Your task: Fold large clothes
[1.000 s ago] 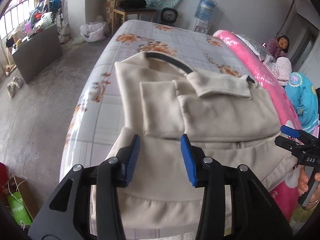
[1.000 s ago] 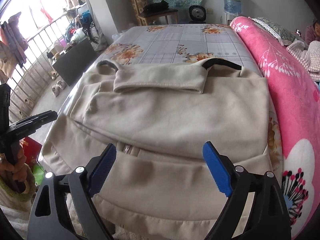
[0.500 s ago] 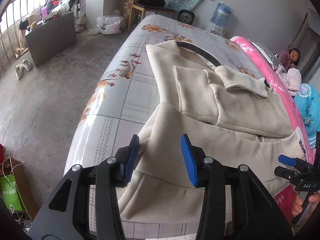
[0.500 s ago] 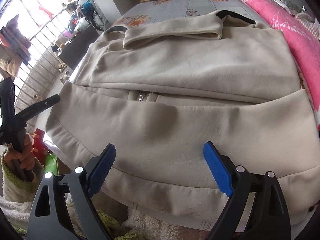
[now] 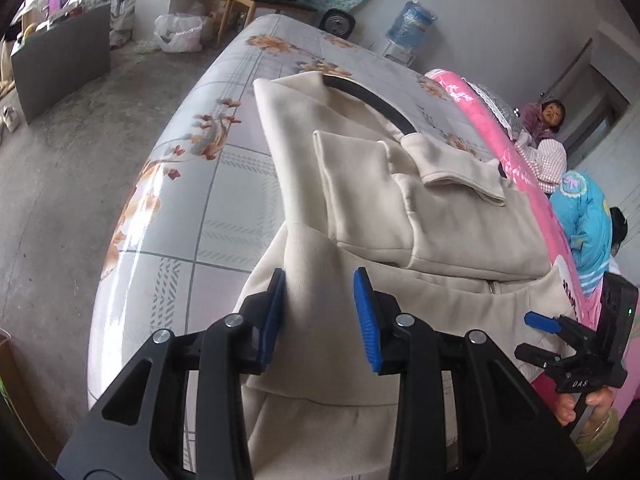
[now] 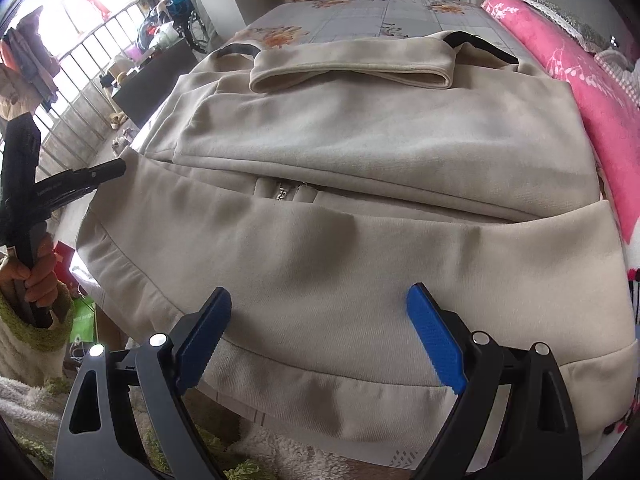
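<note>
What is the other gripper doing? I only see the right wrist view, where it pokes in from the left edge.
Observer: The left gripper is open, with a raised ridge of the cream jacket between its blue pads, not pinched.
Operator: Is anyone else in the room?
Observer: Yes, a child sits beyond the pink blanket.
Operator: Anything on the floor?
Observer: A white plastic bag lies near the bed's far corner.
</note>
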`<state>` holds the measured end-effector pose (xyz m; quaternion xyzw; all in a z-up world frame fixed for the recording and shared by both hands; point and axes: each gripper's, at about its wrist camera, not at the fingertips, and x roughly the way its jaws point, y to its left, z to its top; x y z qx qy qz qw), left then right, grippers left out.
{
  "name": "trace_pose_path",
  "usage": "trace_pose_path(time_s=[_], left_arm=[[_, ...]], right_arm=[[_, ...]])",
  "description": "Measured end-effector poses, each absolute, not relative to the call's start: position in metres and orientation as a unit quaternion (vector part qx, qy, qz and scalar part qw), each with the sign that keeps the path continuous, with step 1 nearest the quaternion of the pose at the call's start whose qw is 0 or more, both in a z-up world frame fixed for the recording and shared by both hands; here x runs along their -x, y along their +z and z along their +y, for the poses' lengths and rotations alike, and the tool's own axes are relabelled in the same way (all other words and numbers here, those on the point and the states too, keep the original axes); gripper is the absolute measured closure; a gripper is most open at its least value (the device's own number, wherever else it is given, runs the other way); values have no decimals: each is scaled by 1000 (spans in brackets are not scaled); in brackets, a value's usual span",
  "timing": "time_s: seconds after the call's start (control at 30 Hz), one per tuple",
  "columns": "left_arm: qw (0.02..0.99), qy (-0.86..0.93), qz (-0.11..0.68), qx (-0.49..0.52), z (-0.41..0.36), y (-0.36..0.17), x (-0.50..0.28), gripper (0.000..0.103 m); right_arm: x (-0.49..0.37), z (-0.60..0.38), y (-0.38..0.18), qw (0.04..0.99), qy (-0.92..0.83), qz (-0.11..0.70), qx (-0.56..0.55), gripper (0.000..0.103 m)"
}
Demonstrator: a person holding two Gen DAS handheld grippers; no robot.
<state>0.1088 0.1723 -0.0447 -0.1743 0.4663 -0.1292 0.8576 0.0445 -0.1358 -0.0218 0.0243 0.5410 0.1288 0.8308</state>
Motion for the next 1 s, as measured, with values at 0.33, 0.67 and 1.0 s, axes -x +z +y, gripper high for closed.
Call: trace_pose_path(time_s=[0.33,0.67,1.0], left_arm=[[851,-197,446,196,164,-37,-105,71],[873,-65,483,-12,109,-39,-94,80],[877,-1,472,-93,88,-38,-82,80]], right_arm=[[-45,-137,-22,832,132,538,-23,15],[-36,-158,-11,841,114,527,-48,15],[-22,-259,25,874,-16,479,-81,44]])
